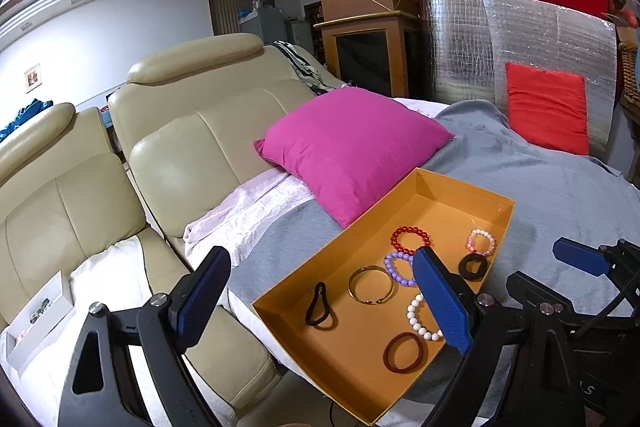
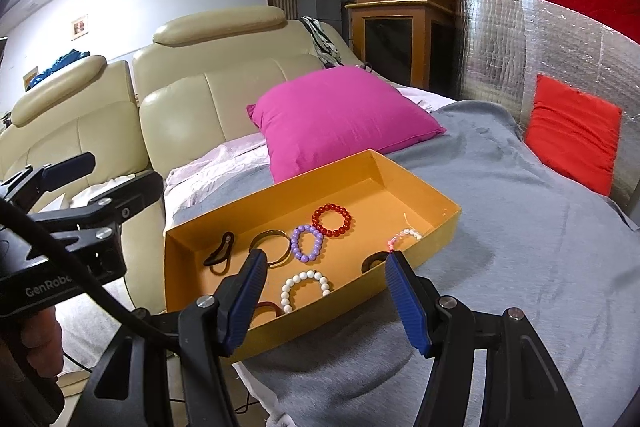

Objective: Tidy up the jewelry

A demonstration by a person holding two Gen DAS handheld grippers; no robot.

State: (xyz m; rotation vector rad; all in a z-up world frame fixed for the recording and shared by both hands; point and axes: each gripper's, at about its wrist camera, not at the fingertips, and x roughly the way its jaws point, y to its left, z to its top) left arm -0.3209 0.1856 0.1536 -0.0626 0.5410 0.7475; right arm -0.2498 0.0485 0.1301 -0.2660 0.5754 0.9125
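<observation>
Orange cardboard tray (image 2: 416, 247) on the grey blanket (image 2: 520, 227) holds the bead bracelets (image 2: 306, 243); both the left gripper (image 1: 320, 299) and right gripper (image 2: 324, 301) hover spread and empty, so a careless reach could nudge the light tray.

An open orange box (image 2: 420, 187) lies on grey bedding just ahead of the right gripper (image 2: 324, 303). Inside, lying flat and apart: red (image 2: 332, 220), purple (image 2: 306, 243), white (image 2: 306, 289) and pink-white (image 1: 482, 242) bead bracelets, a gold bangle (image 1: 370, 285), and hair ties.
</observation>
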